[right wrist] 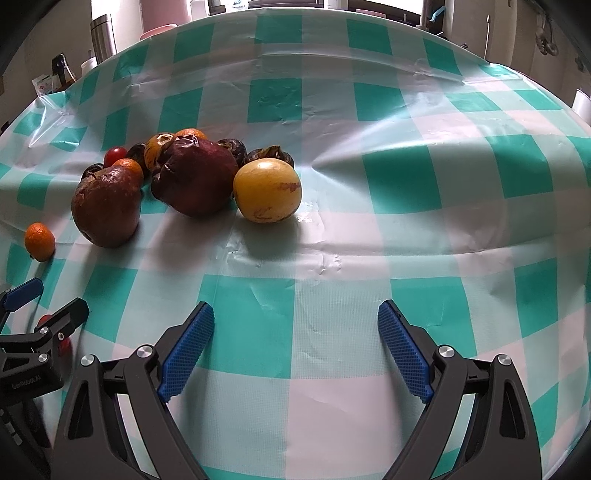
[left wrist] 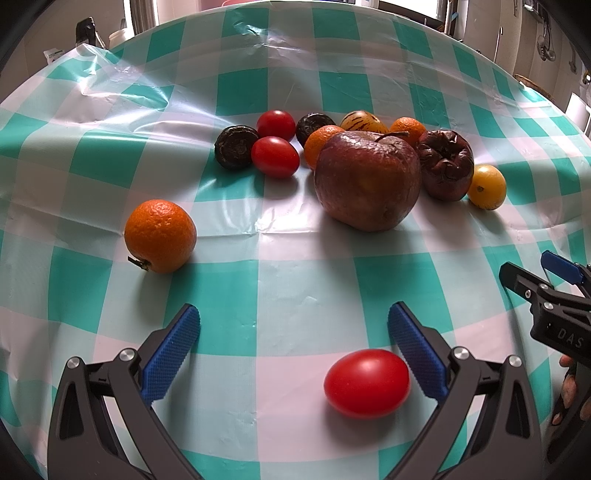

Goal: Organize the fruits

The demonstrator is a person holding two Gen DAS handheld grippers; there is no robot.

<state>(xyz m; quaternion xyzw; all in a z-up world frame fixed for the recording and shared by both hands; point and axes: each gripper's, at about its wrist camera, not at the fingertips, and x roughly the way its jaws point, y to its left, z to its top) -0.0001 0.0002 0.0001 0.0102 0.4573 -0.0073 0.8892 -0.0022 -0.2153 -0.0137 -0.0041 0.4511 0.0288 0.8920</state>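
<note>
The left claw [left wrist: 293, 339] stands spread wide over the tabletop [left wrist: 295, 280], grasping nothing. A red tomato [left wrist: 366, 383] lies on the cloth between its blue pads, close beside the right-hand pad [left wrist: 415, 350] (whether they touch cannot be told) and well apart from the other. The tomato is egg-shaped, its long axis running roughly across the view, side to side.

The right claw [right wrist: 295, 343] is likewise released, with only bare cloth between its fingers. In the left wrist view it shows at the right edge [left wrist: 532, 273].

Farther out, an orange [left wrist: 160, 235] sits alone to the left, its stem end turned down toward the cloth. Beyond lies a cluster of fruit: a wrinkled apple [left wrist: 367, 181] in front, a shrivelled dark red fruit [left wrist: 447, 164] just beside it, a yellow fruit [left wrist: 487, 186] at the right end, and two more tomatoes [left wrist: 275, 157] among small dark fruits behind.

The tabletop wears a glossy plastic cloth in teal and white checks, creased in places. Past its far edge stand bright windows [right wrist: 388, 4] and a metal canister [right wrist: 103, 35].
</note>
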